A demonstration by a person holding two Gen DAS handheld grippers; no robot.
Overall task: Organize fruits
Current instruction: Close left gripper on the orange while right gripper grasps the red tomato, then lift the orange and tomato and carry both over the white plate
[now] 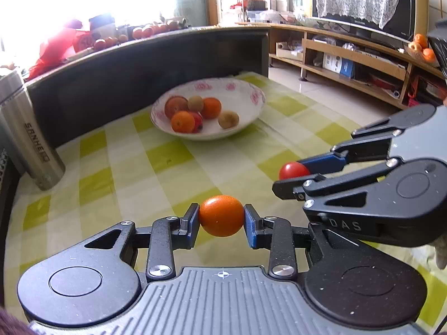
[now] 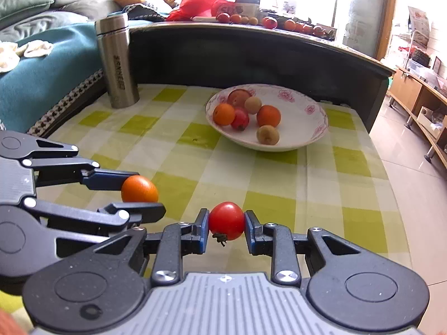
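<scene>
My left gripper [image 1: 221, 217] is shut on a small orange [image 1: 221, 215], held above the green-checked tablecloth; the same orange [image 2: 139, 189] and left gripper [image 2: 139, 191] show at the left of the right wrist view. My right gripper [image 2: 226, 222] is shut on a red tomato [image 2: 226, 220] with its stem hanging down; this tomato [image 1: 293, 170] and right gripper [image 1: 296, 171] appear at the right of the left wrist view. Ahead stands a white floral bowl [image 1: 245, 95] [image 2: 307, 128] holding several fruits: oranges, kiwis, a red fruit.
A steel thermos [image 1: 30, 145] [image 2: 117, 61] stands at the table's far left. A dark raised ledge [image 2: 251, 53] behind the table carries more fruit and a red bag. A wooden TV stand [image 1: 357, 64] and tiled floor lie to the right, beyond the table's edge.
</scene>
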